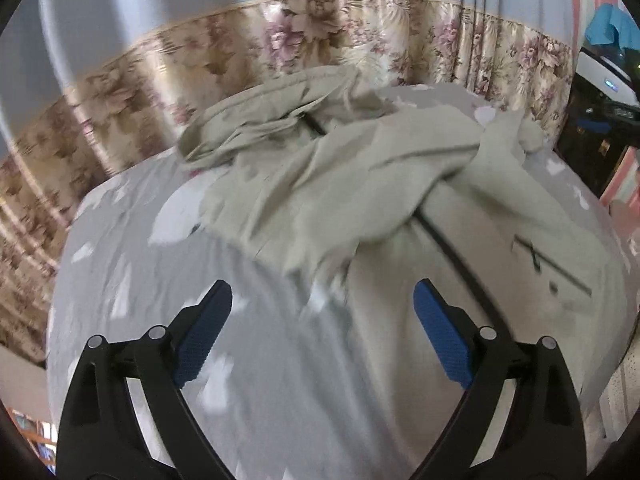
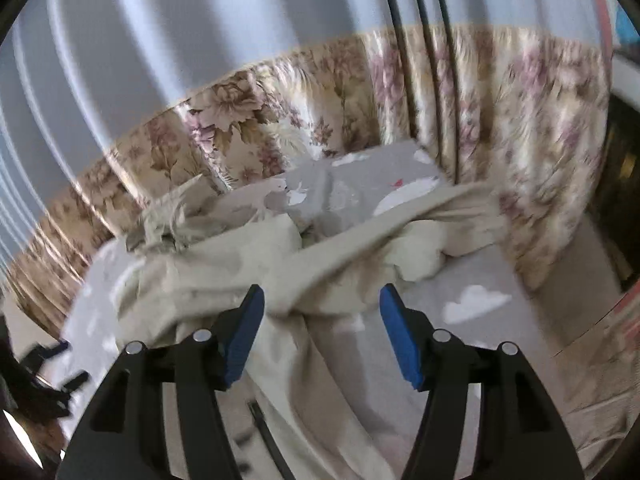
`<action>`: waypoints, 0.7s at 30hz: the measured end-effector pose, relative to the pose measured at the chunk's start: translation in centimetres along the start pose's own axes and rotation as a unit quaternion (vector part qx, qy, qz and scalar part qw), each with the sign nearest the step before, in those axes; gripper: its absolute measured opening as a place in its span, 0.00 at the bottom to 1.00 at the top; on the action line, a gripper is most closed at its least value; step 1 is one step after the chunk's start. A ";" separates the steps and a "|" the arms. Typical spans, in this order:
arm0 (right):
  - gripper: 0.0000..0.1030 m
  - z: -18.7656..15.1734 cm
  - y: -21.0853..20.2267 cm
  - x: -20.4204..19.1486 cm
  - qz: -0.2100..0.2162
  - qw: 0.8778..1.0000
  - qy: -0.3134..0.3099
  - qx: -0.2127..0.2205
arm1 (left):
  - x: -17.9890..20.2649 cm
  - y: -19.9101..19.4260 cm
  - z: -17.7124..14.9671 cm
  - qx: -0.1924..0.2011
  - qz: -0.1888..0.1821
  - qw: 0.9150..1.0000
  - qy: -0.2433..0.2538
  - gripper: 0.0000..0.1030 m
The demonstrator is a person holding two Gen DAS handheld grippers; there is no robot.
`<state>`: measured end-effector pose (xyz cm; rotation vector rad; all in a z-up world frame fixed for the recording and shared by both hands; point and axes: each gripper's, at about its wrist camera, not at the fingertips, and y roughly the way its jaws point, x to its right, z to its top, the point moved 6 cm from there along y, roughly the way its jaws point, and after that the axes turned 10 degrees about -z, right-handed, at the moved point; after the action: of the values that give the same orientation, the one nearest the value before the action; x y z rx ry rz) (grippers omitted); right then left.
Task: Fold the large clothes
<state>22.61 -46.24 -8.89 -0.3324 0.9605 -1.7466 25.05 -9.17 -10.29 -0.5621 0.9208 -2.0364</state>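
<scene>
1. Plainly, we have one large beige zip-front jacket of soft cloth (image 1: 360, 184) lying rumpled on the grey bedsheet printed with white clouds (image 1: 132, 264). Its body is spread toward us, and its sleeves and hood are bunched at the far side, near the floral curtain (image 1: 280, 40).
2. Our left gripper (image 1: 322, 308) hovers above the sheet at the jacket's near edge, its blue-padded fingers (image 1: 204, 336) spread wide and holding nothing.
3. Our right gripper (image 2: 322, 308) hangs over a thick fold of the jacket, its fingers likewise apart and empty.
4. We judge the cloth light, limp and not fragile. It will sag and slide on itself, so one pinch will not carry it flat.
5. We would take hold at a sleeve cuff or hem corner, away from the dark zipper (image 1: 452, 248).
6. We count one jacket, one bed, two grippers and at least two dark zippers.
</scene>
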 end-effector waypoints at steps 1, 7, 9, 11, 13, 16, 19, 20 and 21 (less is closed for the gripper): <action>0.59 0.0 1.1 -0.3 0.003 1.000 0.007 -0.009 | 0.1 0.8 0.7 -0.002 -0.006 1.000 -0.002 0.89; 0.59 -0.2 8.1 -3.4 -0.005 0.998 0.003 -0.067 | 1.0 7.3 4.4 -0.037 -0.015 0.999 0.014 0.87; 0.59 -0.4 9.5 -4.3 -0.007 0.997 -0.007 -0.071 | 0.9 9.7 4.5 -0.063 -0.009 0.998 0.017 0.73; 0.48 -0.6 9.9 -4.5 -0.028 0.998 -0.028 -0.054 | 0.4 11.6 4.3 -0.083 -0.004 0.996 0.017 0.54; 0.11 -0.7 10.3 -4.4 -0.078 0.994 -0.066 -0.035 | -0.5 12.7 4.2 -0.089 0.008 0.996 0.016 0.35; 0.03 -0.9 10.0 -3.9 -0.118 0.987 -0.106 -0.020 | -3.1 12.6 4.8 -0.070 0.056 0.996 0.006 0.05; 0.01 -0.6 8.7 -3.7 -0.200 0.966 -0.165 0.023 | -6.2 11.5 5.4 -0.049 0.110 0.993 -0.010 0.05; 0.01 -0.4 8.4 -3.6 -0.211 0.962 -0.173 0.027 | -7.1 11.3 5.4 -0.047 0.117 0.992 -0.018 0.05; 0.01 -0.3 8.1 -3.7 -0.227 0.955 -0.187 0.033 | -8.0 11.2 5.4 -0.045 0.125 0.991 -0.021 0.05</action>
<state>29.32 -43.71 -14.25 -0.8618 0.5753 -2.0222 38.75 -9.33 -15.99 -0.5083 1.0087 -1.7591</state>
